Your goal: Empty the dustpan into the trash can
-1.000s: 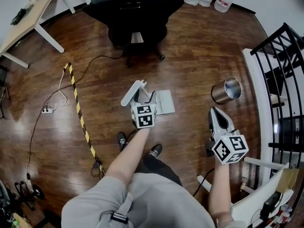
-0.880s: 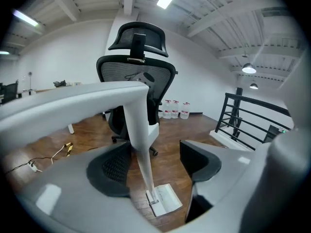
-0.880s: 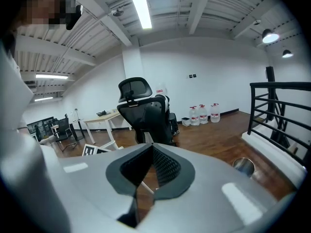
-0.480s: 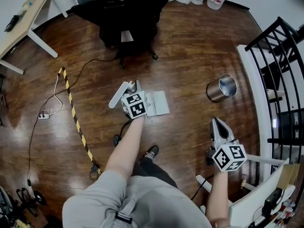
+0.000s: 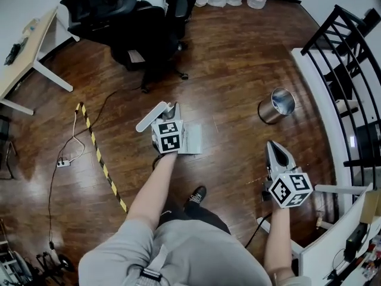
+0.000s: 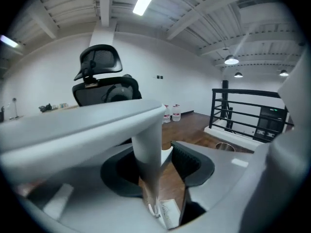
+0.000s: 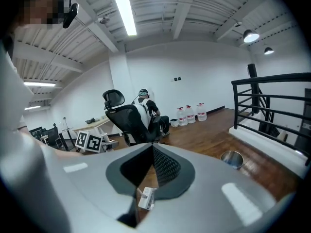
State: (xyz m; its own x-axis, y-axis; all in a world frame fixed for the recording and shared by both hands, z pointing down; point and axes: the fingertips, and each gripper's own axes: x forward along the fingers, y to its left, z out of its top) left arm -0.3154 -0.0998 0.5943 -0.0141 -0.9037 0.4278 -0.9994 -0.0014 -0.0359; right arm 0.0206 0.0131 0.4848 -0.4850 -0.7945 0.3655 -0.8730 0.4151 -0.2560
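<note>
The right gripper hangs nearest, over bare floor at the person's right side. Its jaws are together and hold nothing.

A little farther out, over the middle of the floor, the left gripper has the dustpan's handle between its pads. Its jaws have just been closing, and the pads now press the upright white tube from both sides. The bent top of the handle sticks out to the left above them. The dustpan sits just right of that gripper. I cannot tell whether it has left the floor or what lies in it.

The trash can, a shiny metal cylinder with an open mouth, stands well apart from the dustpan. It is near the floor's right edge, beside the white ledge under the black railing.

My reading is that the pick-up is just being secured. The carry across to the trash can and the tipping are both undone.
</note>
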